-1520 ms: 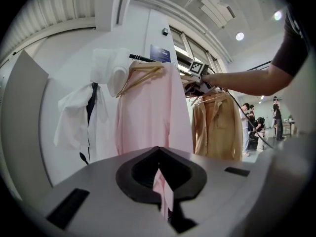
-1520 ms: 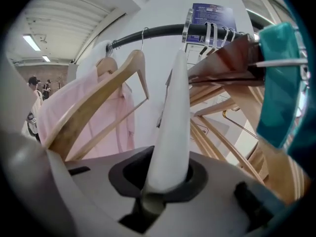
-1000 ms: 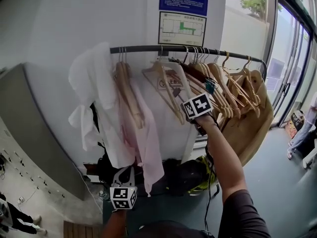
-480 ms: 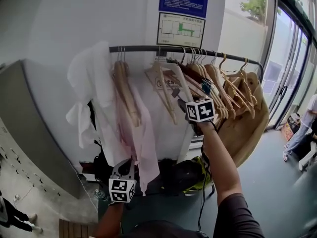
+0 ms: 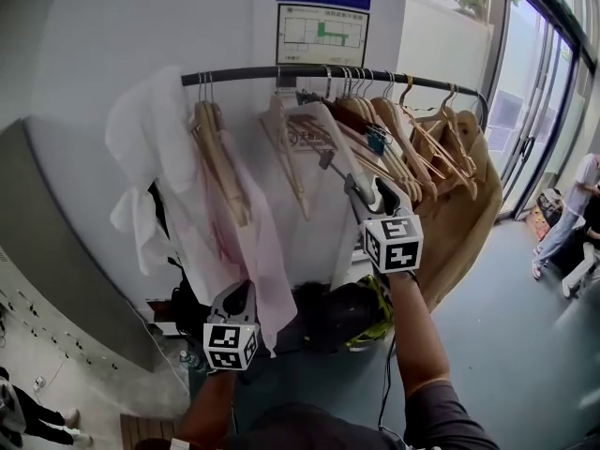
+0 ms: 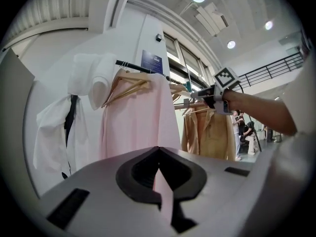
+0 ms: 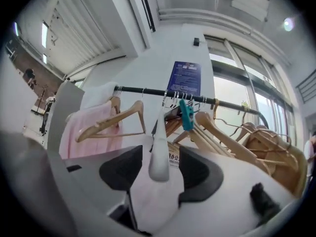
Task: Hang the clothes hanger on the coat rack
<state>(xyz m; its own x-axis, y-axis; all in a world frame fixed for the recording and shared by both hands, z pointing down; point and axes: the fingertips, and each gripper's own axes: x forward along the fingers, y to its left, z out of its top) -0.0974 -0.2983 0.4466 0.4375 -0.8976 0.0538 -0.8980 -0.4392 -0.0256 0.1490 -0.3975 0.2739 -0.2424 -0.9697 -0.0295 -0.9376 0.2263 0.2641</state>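
Wall-side coat rack [image 5: 253,72] (white hanger [image 5: 328,139] on it)

Right tongs [image 5: 361,190] lower, back from the rail [image 5: 281,71], opening loose around the white hanger [image 5: 328,134]

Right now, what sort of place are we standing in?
Likely a building's entrance hall: a clothes rail with wooden hangers, a floor plan notice on the wall above it, and tall glass doors to one side.

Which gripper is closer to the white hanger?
Right. The right gripper sits at the white hanger, jaws opening around its arm; the left gripper is far below, pinching the pink garment.
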